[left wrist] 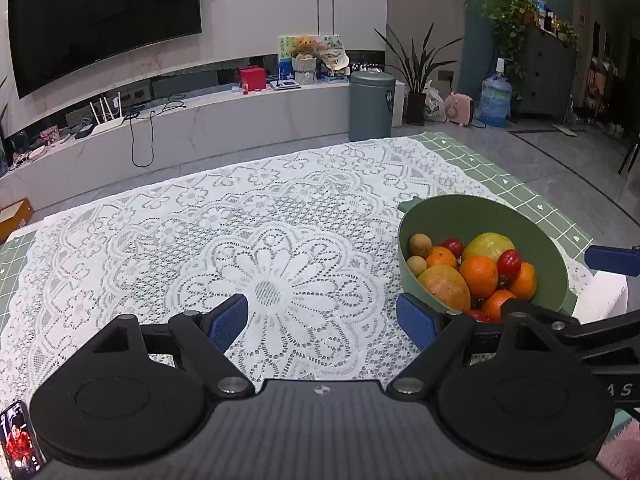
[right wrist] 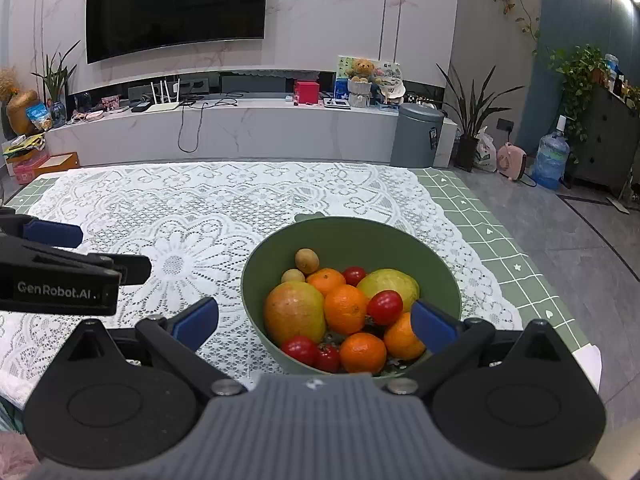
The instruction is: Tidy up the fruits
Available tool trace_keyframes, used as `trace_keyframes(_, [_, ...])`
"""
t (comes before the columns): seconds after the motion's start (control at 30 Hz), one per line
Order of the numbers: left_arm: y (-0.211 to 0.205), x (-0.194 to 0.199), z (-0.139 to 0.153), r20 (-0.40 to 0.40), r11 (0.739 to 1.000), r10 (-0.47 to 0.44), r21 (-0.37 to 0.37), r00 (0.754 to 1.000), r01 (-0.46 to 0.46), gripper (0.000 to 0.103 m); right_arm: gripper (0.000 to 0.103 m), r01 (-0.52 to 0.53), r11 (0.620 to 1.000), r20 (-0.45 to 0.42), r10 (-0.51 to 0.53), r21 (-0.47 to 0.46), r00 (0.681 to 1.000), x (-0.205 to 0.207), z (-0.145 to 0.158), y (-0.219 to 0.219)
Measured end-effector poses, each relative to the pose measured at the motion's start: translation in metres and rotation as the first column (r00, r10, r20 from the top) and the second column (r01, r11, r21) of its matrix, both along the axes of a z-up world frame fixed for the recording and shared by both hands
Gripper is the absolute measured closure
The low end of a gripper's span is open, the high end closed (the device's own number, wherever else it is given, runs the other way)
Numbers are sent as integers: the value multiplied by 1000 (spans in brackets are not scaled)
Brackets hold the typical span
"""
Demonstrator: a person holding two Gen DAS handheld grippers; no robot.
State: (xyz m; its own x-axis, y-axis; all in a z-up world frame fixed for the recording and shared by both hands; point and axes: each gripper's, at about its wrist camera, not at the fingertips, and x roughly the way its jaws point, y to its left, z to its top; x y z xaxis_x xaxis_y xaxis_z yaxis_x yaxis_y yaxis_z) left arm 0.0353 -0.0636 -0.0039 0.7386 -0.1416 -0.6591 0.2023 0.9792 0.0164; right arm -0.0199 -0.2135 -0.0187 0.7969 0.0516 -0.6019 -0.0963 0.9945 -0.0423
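— Right wrist view first: what's in the green bowl (right wrist: 436, 264)?

— Two mangoes, one reddish-orange (right wrist: 294, 312) at the left and a greener one (right wrist: 390, 282) further back, several oranges with the biggest (right wrist: 346, 308) in the middle, a few red tomatoes like this one (right wrist: 385, 307), and two small brown fruits near the far side (right wrist: 307, 261). The bowl stands on the lace cloth (right wrist: 192, 216) that covers a green checked mat (right wrist: 492, 232).

— And the right gripper (right wrist: 314, 324)?

— Spread wide, holding nothing. Its blue right finger (right wrist: 434, 326) hangs over the bowl's near right side; the left one (right wrist: 196, 322) is outside the bowl, over the lace.

— The left gripper (left wrist: 322, 322)?

— Also wide apart and empty, over the flower pattern of the cloth (left wrist: 276, 292) in the left wrist view. The bowl (left wrist: 492, 216) sits just beside its right finger (left wrist: 416, 324).

— Behind the table?

— A wall-mounted television (right wrist: 176, 4), a low white shelf with a teddy bear (right wrist: 362, 70), a grey bin (right wrist: 418, 136), and a water jug (right wrist: 552, 158).
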Motion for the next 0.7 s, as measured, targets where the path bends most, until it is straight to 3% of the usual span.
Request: trace_keyframes(0.7, [2, -4, 2, 7, 1000, -11, -13, 1000, 11, 5, 4, -1, 1000, -2, 1, -16, 1000, -3, 0, 5])
